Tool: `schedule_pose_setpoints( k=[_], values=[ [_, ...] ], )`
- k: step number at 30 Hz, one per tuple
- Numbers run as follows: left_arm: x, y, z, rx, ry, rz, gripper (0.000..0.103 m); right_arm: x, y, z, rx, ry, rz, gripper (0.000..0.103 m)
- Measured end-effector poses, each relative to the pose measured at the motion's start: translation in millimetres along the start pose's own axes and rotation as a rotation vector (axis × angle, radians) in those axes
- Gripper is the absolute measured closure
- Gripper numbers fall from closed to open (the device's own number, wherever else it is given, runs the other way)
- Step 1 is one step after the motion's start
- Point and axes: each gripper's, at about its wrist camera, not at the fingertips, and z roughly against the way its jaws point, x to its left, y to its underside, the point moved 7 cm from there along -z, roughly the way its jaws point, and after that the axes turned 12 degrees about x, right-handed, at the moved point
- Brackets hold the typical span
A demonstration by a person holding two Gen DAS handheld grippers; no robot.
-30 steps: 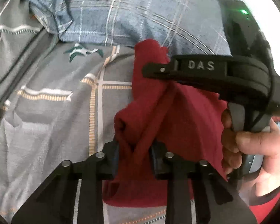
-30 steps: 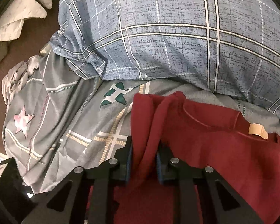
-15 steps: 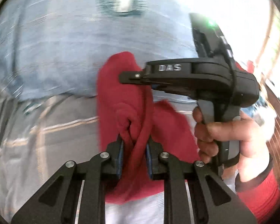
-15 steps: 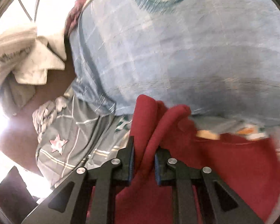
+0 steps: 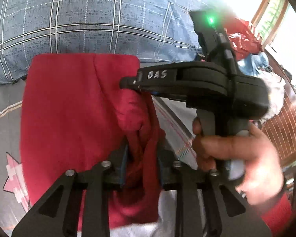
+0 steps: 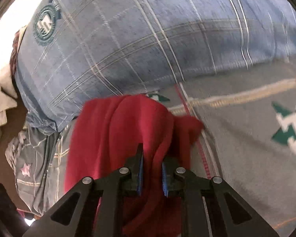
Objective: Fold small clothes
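Both hand-held grippers, left (image 5: 142, 165) and right (image 6: 151, 172), stayed clamped on the red garment (image 5: 73, 106); its lifted edge had swung across the bed (image 6: 246, 158), advancing the fold.

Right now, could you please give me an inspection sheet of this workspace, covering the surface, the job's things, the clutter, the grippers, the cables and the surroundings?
Surface: grey patterned bedsheet with stars and stripes.
Job's things: red garment, partly folded on the sheet, its right edge bunched up.
Clutter: blue plaid pillow behind the garment; pale crumpled cloth at far left; red and blue heap by the window.
Grippers: left gripper jaws shut on the garment's bunched edge; right gripper jaws shut on a fold of it; right hand on its handle.
Cables: nothing seen.
Surroundings: bright window, brown wooden furniture at right.
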Motion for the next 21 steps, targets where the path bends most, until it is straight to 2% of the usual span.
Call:
schedule_pose_setpoints(
  k=[1,3,4,6,7,8,10,13,14,15,16,17,19,21],
  values=[
    [2,5,12,0.003,0.013,-0.011,0.056,-1,1,3,-0.012,-0.023,-0.016,0.079],
    [12,16,48,-0.045,0.010,-0.011,0.041,-2,5,17,-0.028,-0.020,-0.054,0.069],
    [12,27,62,-0.078,-0.001,-0.012,0.041,-3,8,25,-0.042,-0.023,-0.057,0.063],
    [29,35,88,-0.134,-0.068,-0.012,0.037,4,16,44,-0.077,-0.044,-0.039,0.051],
    [43,37,92,-0.147,-0.121,-0.004,0.037,8,23,52,-0.087,-0.041,-0.032,0.043],
    [53,41,96,-0.156,-0.174,0.008,0.037,15,30,57,-0.090,-0.029,-0.017,0.041],
    [73,46,93,-0.146,-0.244,0.046,0.037,26,43,60,-0.085,-0.018,0.026,0.041],
    [89,55,78,-0.114,-0.241,0.112,0.037,50,63,58,-0.092,0.018,0.124,0.044],
    [91,55,70,-0.103,-0.245,0.116,0.037,57,71,53,-0.082,0.056,0.183,0.044],
    [93,59,61,-0.086,-0.257,0.113,0.037,59,77,47,-0.059,0.107,0.221,0.053],
    [93,63,53,-0.067,-0.265,0.106,0.037,53,82,35,-0.025,0.194,0.232,0.068],
    [95,66,45,-0.049,-0.268,0.101,0.037,42,87,24,0.007,0.262,0.221,0.069],
    [92,72,36,-0.026,-0.278,0.091,0.037,26,96,20,0.033,0.240,0.174,0.067],
    [92,71,39,-0.044,-0.285,0.081,0.037,26,100,33,0.015,0.215,0.153,0.066]
  ],
)
